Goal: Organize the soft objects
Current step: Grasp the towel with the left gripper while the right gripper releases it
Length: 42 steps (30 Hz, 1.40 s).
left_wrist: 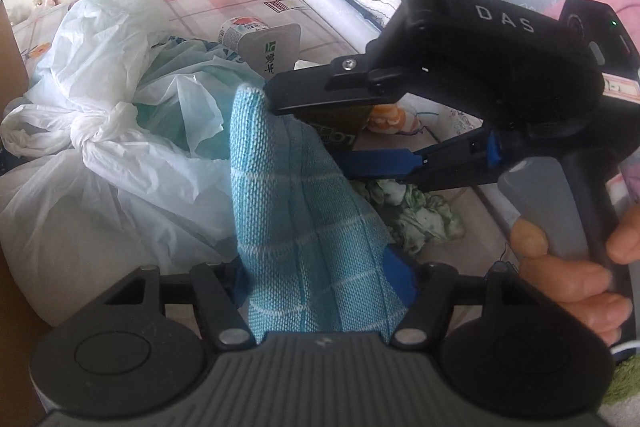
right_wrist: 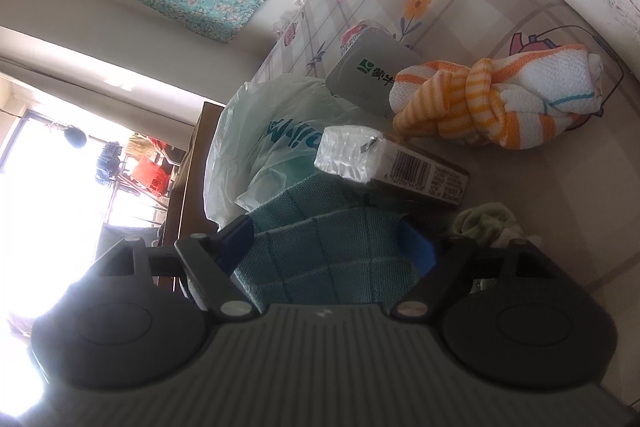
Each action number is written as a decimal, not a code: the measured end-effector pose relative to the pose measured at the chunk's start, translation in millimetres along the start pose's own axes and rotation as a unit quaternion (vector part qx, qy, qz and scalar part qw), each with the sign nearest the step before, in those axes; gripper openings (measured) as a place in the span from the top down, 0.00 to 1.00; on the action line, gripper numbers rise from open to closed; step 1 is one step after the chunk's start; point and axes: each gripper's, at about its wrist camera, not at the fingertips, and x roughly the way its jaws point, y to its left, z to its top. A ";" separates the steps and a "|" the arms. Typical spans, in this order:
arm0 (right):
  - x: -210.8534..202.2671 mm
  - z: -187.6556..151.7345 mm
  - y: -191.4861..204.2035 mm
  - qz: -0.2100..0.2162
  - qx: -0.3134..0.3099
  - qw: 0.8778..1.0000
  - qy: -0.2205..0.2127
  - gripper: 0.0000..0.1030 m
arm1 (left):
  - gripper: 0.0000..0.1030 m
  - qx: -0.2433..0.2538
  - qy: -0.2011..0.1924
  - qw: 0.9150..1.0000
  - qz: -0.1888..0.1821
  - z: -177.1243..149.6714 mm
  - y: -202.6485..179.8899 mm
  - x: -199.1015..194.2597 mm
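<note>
Blue checked cloth (left_wrist: 304, 227) is sitting between both my sets of jaws, left gripper (left_wrist: 324, 279) and right gripper (right_wrist: 328, 247) each gaping around it, though I can't tell whether the pads are pinching. Beyond it, the knotted orange-striped towel (right_wrist: 496, 103) is looking done, while the green floral rag (left_wrist: 416, 215) and plastic bags (left_wrist: 120, 115) are lying loose on the bed, so I'm guessing roughly halfway.

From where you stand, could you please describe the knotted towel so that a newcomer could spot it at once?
Look at the bed with the flower-printed sheet. Beyond the barcoded box and beside the grey tub lies the towel. It alone is white with orange stripes and tied in a knot; the cloth between the jaws is blue.
</note>
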 end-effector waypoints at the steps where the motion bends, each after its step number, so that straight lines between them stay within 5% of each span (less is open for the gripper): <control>1: 2.1 0.6 -0.1 0.004 0.003 1.000 0.003 0.21 | 0.34 -0.001 0.001 1.000 0.000 1.7 0.1 2.1; 20: -0.2 -8.9 19.0 0.108 0.029 0.992 0.056 0.21 | 0.43 -0.021 -0.032 0.999 -0.020 5.5 10.8 -15.5; 30: -9.5 -23.0 33.3 0.120 0.019 0.990 0.067 0.21 | 0.73 -0.009 -0.052 0.999 -0.011 -8.6 14.1 -39.6; 42: -29.2 -29.8 76.8 0.165 -0.021 0.984 0.058 0.21 | 0.80 0.007 -0.104 0.994 0.014 -11.2 26.0 -101.5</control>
